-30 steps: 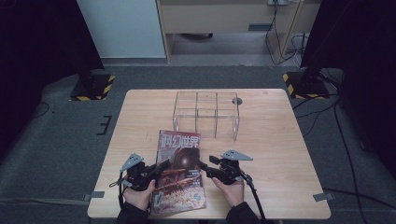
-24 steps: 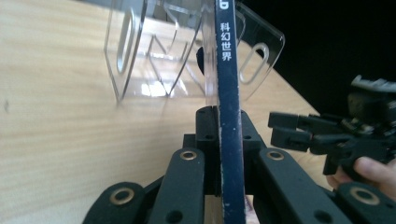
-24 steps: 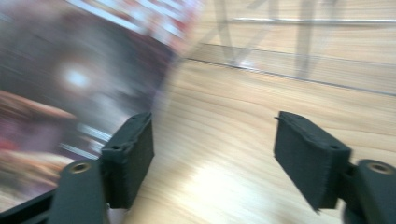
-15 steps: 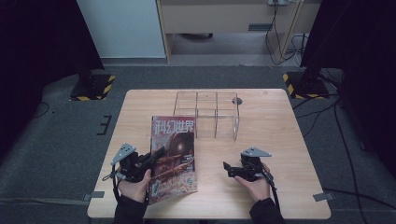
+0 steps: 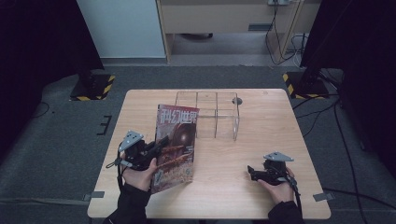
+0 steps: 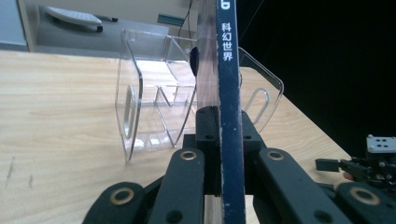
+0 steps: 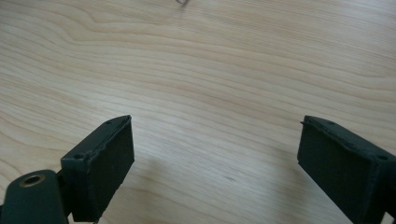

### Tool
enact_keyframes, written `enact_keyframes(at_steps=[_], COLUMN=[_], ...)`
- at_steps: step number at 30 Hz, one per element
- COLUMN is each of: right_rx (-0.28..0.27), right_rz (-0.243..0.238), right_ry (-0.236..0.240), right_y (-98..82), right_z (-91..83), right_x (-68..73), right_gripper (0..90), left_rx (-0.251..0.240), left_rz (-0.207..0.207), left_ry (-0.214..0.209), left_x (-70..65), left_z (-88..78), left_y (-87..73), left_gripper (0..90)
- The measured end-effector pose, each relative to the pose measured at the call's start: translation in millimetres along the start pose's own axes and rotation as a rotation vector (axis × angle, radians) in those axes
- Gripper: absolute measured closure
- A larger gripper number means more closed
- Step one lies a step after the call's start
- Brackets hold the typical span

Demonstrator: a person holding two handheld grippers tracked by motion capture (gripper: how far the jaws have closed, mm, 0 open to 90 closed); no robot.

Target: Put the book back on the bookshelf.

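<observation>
A magazine (image 5: 175,144) with a dark cover and white characters stands raised on the left half of the table, held by its spine. My left gripper (image 5: 159,143) is shut on the magazine's spine (image 6: 229,116), which runs up between the jaws in the left gripper view. A clear acrylic rack (image 5: 212,114) with several dividers stands at the table's far middle, and shows beyond the spine as the same rack (image 6: 154,93). My right gripper (image 5: 252,171) rests low at the front right, open, with bare wood between its jaws (image 7: 215,149).
The wooden table (image 5: 280,121) has free room on its right half. A small dark round grommet (image 5: 237,101) sits behind the rack. Black stands with yellow-striped bases (image 5: 91,86) flank the table on the carpet.
The right gripper let go of the magazine and drew back to the front right. The left gripper tilted the magazine upright and moved it leftward.
</observation>
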State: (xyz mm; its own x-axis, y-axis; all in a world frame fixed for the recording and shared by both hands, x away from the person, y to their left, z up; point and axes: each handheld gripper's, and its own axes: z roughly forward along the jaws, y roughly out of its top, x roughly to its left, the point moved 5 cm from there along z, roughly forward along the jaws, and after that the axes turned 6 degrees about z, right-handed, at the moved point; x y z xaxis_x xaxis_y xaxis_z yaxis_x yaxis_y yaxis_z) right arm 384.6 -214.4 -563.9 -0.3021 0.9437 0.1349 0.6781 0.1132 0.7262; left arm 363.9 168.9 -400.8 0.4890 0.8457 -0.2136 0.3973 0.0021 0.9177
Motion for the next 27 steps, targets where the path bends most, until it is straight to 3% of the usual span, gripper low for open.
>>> enact_keyframes(at_steps=[5, 13, 27], right_rx=[-0.001, 0.003, 0.012], right_rz=[0.013, 0.022, 0.021], right_ry=[-0.025, -0.076, -0.09], right_y=[-4.1, -9.6, -9.9], right_z=[-4.8, -5.3, -4.8], right_x=[-15.9, -33.5, -35.4], right_gripper=[10.4, 9.6, 8.4], left_rx=[0.009, -0.019, -0.088], left_rz=[0.046, 0.048, 0.088], left_ry=[0.03, 0.036, 0.066], left_x=[-4.4, -4.7, -11.8], left_z=[3.4, 0.0, 0.3], left_y=[10.3, 26.4, 59.4], left_gripper=[83.7, 83.7, 83.7])
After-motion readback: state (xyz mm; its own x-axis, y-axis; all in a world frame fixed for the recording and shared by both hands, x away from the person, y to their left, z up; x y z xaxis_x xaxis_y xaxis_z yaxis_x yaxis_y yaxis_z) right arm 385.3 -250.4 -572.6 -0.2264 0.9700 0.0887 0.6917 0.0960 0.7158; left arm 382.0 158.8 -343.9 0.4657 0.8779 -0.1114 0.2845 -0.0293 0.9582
